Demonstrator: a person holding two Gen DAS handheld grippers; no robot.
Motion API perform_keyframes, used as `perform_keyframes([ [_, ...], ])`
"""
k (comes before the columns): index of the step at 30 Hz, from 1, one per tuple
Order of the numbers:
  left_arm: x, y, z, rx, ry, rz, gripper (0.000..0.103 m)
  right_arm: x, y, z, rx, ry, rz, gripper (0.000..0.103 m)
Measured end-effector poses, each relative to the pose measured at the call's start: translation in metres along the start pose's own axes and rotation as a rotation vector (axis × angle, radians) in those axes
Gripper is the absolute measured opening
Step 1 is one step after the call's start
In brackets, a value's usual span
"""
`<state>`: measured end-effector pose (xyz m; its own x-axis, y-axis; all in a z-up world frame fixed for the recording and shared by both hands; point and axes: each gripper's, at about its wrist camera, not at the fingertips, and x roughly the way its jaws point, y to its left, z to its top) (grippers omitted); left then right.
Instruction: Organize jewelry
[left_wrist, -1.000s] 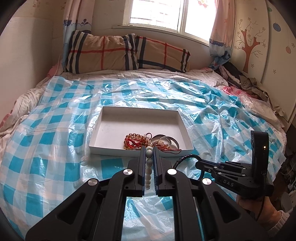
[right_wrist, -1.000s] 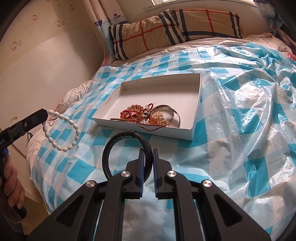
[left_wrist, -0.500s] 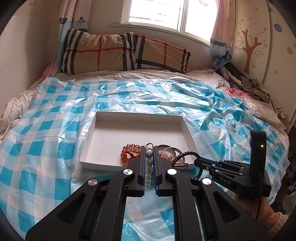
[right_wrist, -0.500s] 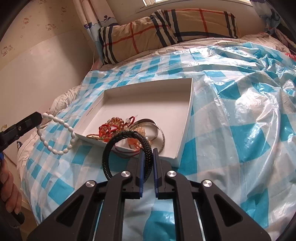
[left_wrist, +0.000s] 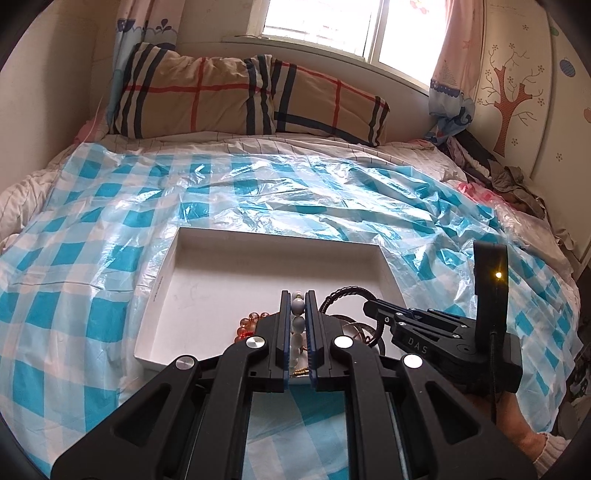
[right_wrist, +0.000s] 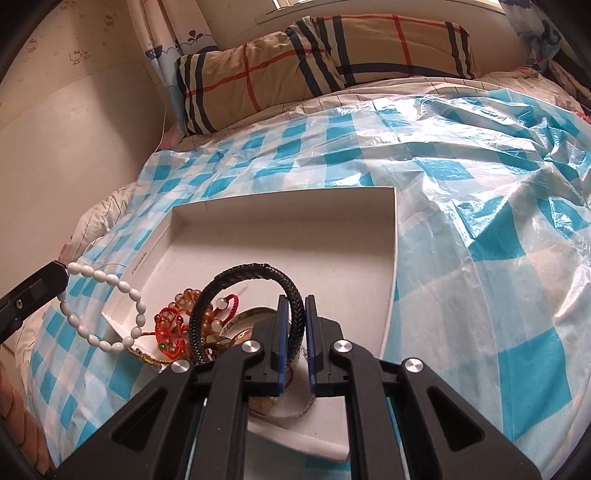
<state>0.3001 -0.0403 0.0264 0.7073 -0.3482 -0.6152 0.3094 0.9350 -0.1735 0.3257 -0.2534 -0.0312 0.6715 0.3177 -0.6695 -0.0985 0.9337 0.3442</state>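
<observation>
With the left gripper (left_wrist: 298, 308) clamped on the white bead bracelet (right_wrist: 107, 304) and the right gripper (right_wrist: 293, 314) clenched on the black braided bracelet (right_wrist: 236, 288) above the white box (right_wrist: 394, 236) at lower centre, either could snag the tangled jewelry (right_wrist: 173, 325) there.

White bead bracelet (right_wrist: 99, 306) and black braided bracelet (right_wrist: 236, 291) hanging over white tray (right_wrist: 395, 236) holding tangled jewelry (right_wrist: 177, 325)
</observation>
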Motion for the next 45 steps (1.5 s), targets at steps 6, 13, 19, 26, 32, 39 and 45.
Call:
perform_keyframes([
  [6, 0.037, 0.021, -0.008, -0.035, 0.102, 0.034, 0.007, -0.012, -0.004, -0.008, 0.005, -0.006, -0.033, 0.029],
  [13, 0.061, 0.057, -0.019, -0.059, 0.189, 0.125, 0.008, -0.031, -0.001, -0.025, -0.011, -0.002, -0.013, 0.031],
  [19, 0.059, 0.059, -0.037, -0.041, 0.267, 0.133, 0.008, -0.037, -0.007, -0.032, -0.001, 0.006, -0.022, 0.034],
  [26, 0.035, 0.047, -0.048, -0.023, 0.295, 0.108, 0.008, -0.042, -0.009, -0.033, 0.004, 0.018, -0.022, 0.034],
  [32, -0.013, 0.046, -0.05, -0.05, 0.233, 0.121, 0.015, -0.086, 0.008, -0.047, -0.026, -0.039, 0.045, 0.046],
  [39, -0.106, 0.006, -0.068, 0.016, 0.088, 0.188, 0.065, -0.175, 0.048, -0.076, -0.111, -0.126, 0.067, 0.067],
  [45, -0.173, -0.026, -0.088, 0.046, 0.021, 0.238, 0.082, -0.24, 0.072, -0.11, -0.173, -0.156, 0.03, 0.076],
])
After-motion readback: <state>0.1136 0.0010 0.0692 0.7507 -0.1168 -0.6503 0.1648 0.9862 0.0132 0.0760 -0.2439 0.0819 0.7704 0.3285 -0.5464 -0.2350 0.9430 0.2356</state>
